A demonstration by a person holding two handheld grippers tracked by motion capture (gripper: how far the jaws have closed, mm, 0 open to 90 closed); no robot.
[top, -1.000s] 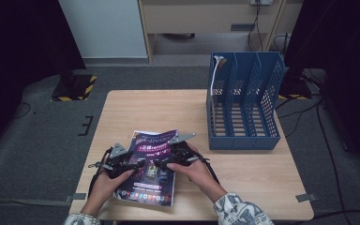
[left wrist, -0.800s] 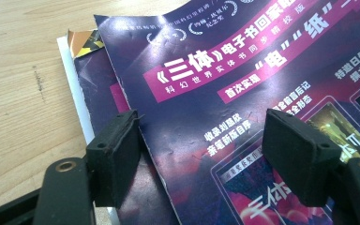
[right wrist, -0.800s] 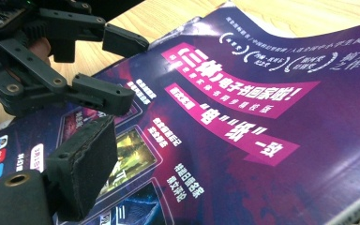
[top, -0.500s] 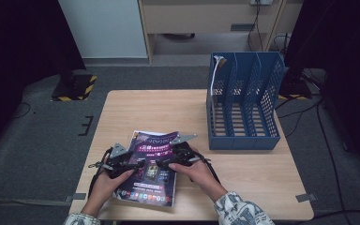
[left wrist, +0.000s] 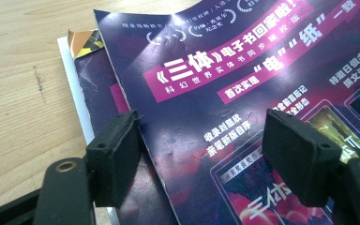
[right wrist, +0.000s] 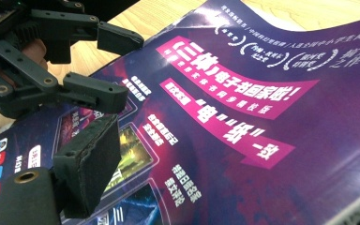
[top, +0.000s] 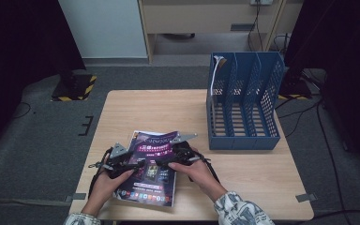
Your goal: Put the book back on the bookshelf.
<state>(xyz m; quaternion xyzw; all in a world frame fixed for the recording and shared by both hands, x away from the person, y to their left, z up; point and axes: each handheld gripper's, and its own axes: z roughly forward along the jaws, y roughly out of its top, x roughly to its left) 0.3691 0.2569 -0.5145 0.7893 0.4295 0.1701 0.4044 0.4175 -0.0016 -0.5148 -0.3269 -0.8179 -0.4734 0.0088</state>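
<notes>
A person's two forearms came in from the near edge of a pale wooden worktop (top: 243, 173), each hand holding a black two-fingered gripper. The right forearm wore a patterned sleeve (top: 236, 209).

Both grippers met over a purple magazine (top: 151, 168) that lay flat near the front of the worktop, left of centre, its cover printed with white and pink Chinese lettering. The left gripper (top: 136, 165) sat at the magazine's left side. In the left gripper view its fingers (left wrist: 115, 157) stood apart, one on each side of the raised edge of the front cover, which curled up off the pages beneath. The pads did not appear to press on the paper, so the fingers were open around the cover's edge.

The right gripper (top: 166, 159) hovered just beside the left one, over the middle of the cover. In the right gripper view one padded finger (right wrist: 91, 164) showed low at the left, with the cover sweeping away to the right. The right fingers had just been closing a little, but they were open, and whether any paper lay between them could not be told.

Farther back, at the right of the worktop, stood a blue file rack (top: 243, 101) with slotted upright dividers, well apart from the magazine. Beyond the worktop lay grey carpet (top: 42, 136).
</notes>
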